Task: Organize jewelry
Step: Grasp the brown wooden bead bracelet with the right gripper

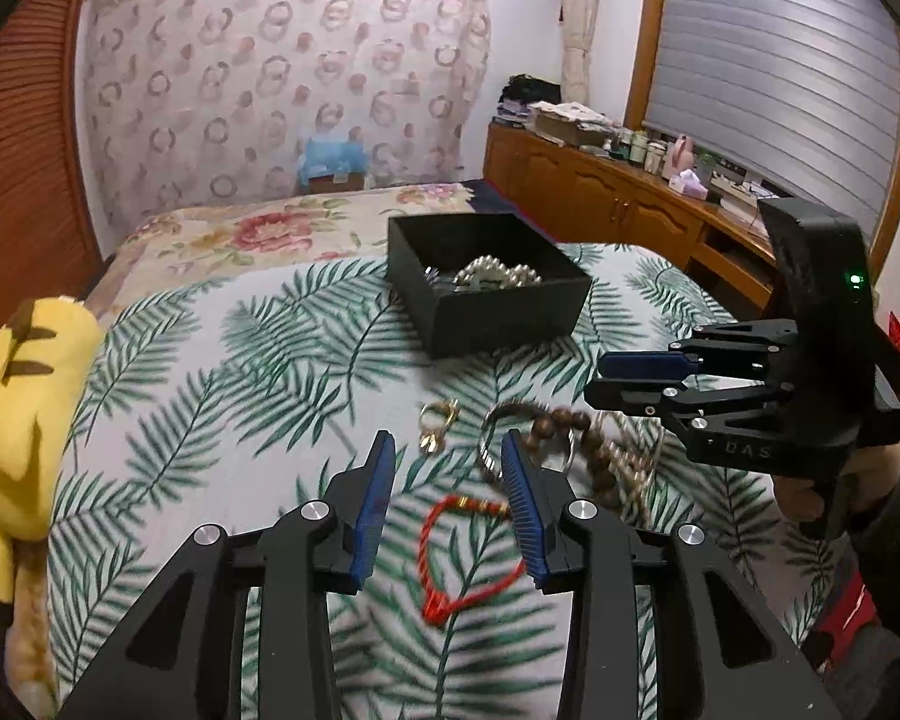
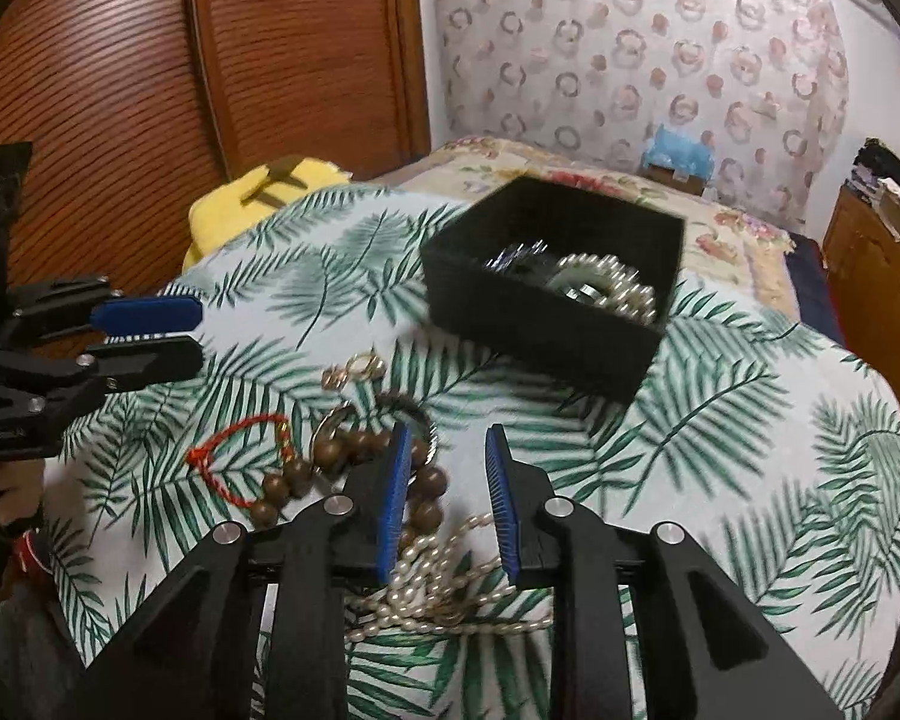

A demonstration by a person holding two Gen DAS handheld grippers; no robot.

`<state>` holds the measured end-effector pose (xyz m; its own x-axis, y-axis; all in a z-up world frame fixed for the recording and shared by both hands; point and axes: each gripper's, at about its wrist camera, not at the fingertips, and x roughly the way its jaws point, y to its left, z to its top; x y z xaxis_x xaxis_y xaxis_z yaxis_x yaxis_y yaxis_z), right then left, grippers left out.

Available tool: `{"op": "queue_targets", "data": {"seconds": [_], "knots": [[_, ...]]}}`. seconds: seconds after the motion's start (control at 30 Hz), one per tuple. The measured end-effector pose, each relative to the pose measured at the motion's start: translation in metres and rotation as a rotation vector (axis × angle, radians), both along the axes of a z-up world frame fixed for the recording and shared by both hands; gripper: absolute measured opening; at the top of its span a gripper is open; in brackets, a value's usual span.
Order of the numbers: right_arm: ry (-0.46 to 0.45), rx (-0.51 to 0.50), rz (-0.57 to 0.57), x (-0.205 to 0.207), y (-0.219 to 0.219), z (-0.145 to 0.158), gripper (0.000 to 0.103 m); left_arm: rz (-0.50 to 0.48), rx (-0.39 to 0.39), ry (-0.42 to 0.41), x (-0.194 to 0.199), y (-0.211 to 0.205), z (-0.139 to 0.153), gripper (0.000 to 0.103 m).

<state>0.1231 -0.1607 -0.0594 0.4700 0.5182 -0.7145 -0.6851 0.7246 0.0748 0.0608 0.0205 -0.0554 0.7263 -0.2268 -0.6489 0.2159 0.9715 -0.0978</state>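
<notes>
We are between picks: part of the jewelry already lies in the black box (image 1: pixel 492 294), and a loose pile waits on the bed's leaf-print cover (image 1: pixel 210 372) in front of it.

Going left to right in the left wrist view, our left gripper (image 1: pixel 447 501) hangs over the red cord bracelet (image 1: pixel 462 558); its jaws stand apart with nothing between the pads. Just beyond lie the gold rings (image 1: pixel 435 423), then the silver bangle (image 1: pixel 498 450) and the brown bead bracelet (image 1: pixel 576 450), with the pearl strand (image 2: pixel 444 588) tangled at the right. Our right gripper (image 2: pixel 447 504) hovers over that tangle, its jaws parted and empty, the beads just beside its left pad.

We judge the next move to be 2 pickups: the left jaws drop onto the red cord and close, the right jaws settle on the beads or pearls. The pieces overlap, so we must catch 1 without dragging its neighbours.
</notes>
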Motion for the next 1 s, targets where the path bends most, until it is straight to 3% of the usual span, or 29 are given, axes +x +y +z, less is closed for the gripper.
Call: {"op": "queue_targets", "data": {"seconds": [0.3,0.5,0.57,0.77,1.0], "knots": [[0.051,-0.046,0.027,0.005,0.009,-0.016,0.028,0.024,-0.002,0.053,-0.011,0.012,-0.022,0.035],[0.082,-0.019,0.038,0.007,0.008,-0.017,0.028,0.024,-0.006,0.067,-0.014,0.013,-0.028,0.035],[0.096,-0.007,0.055,0.007,0.008,-0.017,0.018,0.024,-0.006,0.071,-0.014,0.013,-0.03,0.035],[0.042,0.004,0.054,-0.003,0.004,-0.007,0.015,0.022,-0.001,0.097,-0.011,0.013,-0.037,0.035],[-0.058,0.047,0.03,-0.015,-0.007,0.026,0.015,0.013,0.009,0.126,-0.006,0.01,-0.043,0.035]]}}
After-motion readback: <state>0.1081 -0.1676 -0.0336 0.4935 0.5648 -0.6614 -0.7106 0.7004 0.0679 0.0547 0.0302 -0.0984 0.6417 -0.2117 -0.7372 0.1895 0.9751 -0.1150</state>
